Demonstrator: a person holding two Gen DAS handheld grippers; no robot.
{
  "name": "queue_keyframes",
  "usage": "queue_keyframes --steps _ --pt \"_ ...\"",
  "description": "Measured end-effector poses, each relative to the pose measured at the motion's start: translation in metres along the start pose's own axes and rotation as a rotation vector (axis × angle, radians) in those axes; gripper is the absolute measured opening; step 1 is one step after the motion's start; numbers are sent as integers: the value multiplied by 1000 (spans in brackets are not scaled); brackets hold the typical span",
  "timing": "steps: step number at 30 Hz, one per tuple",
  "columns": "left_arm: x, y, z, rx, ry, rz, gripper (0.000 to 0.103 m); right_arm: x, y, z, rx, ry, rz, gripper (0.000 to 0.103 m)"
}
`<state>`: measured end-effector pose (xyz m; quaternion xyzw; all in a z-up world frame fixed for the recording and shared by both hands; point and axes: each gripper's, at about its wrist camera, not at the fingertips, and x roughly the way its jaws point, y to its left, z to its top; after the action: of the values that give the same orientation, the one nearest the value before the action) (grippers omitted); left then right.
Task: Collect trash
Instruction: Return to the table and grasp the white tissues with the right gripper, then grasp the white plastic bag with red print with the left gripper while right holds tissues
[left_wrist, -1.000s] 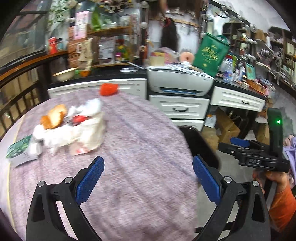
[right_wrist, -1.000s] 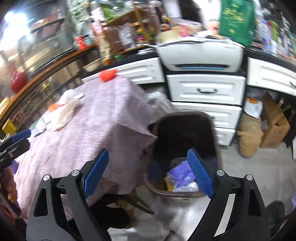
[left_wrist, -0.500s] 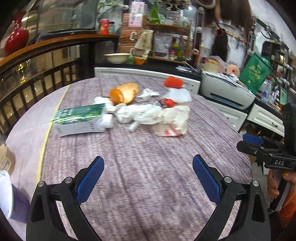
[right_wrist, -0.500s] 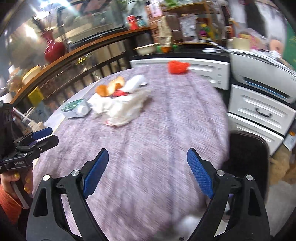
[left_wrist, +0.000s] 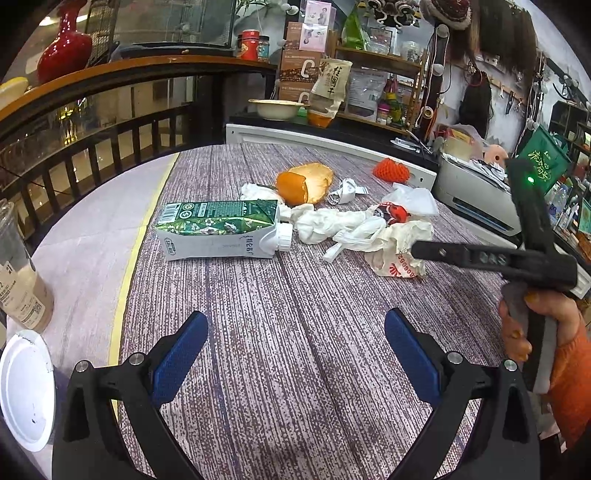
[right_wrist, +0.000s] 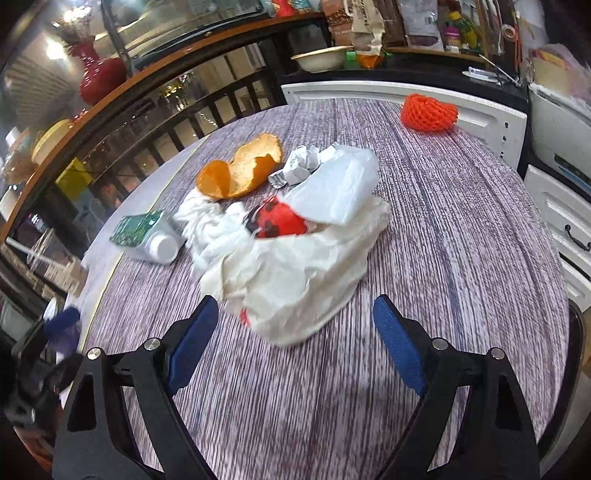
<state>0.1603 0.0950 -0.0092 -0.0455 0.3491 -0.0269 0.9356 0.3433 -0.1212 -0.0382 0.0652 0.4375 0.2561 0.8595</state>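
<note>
White bag (right_wrist: 303, 288) between hand-held gripper (right_wrist: 295, 332) fingers

A round table (left_wrist: 295, 350) in a purple-grey cloth carries a heap of white wrappers (right_wrist: 295, 273), with a green carton (left_wrist: 221, 229) beside it, orange peel (right_wrist: 240, 170) behind, and a red foam net (right_wrist: 428, 112) well apart.
</note>
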Motion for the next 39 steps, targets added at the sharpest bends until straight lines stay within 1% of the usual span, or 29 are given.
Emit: queue_keyframes --steps 2,3,4,5,6,7,8,9,11,14,16,18,21,23,27,31,34,39 --pt "2 1 0 0 2 -3 95 9 -3 7 37 15 20 74" --pt "3 1 1 2 4 -2 95 13 -5 10 50 24 31 71" --pt "4 2 2 3 5 0 95 16 -6 11 62 30 38 66" --pt "4 2 2 2 5 2 95 18 -6 12 65 31 37 59" --pt "5 3 3 -2 7 -2 95 19 -5 12 62 30 34 56" --pt "6 3 3 -5 9 -6 95 20 -4 12 53 25 31 46" --pt "7 4 3 -6 11 -10 95 20 -3 11 45 23 32 38" --pt "9 3 3 -5 15 -11 95 20 -1 11 36 21 31 36" --pt "11 2 3 5 19 -11 95 16 0 9 21 4 29 21" --pt "14 -2 4 9 25 -20 95 6 3 6 -10 -20 36 17" --pt "15 -6 4 15 26 -27 95 -3 6 3 -37 -40 24 15" --pt "14 -9 5 23 23 -32 95 -17 11 -3 -82 -76 0 10" --pt "16 -14 7 30 24 -47 95 -44 22 -13 -180 -151 -52 9" --pt "18 -19 7 36 26 -56 95 -59 26 -20 -222 -191 -81 9" --pt "24 -36 8 58 29 -84 95 -89 26 -33 -266 -262 -130 9" --pt "29 -55 10 104 25 -103 95 -115 16 -42 -268 -297 -148 9" --pt "33 -71 10 141 33 -115 95 -132 2 -48 -230 -318 -156 9" --pt "35 -86 6 136 64 -168 95 -151 -26 -56 -172 -339 -180 9"
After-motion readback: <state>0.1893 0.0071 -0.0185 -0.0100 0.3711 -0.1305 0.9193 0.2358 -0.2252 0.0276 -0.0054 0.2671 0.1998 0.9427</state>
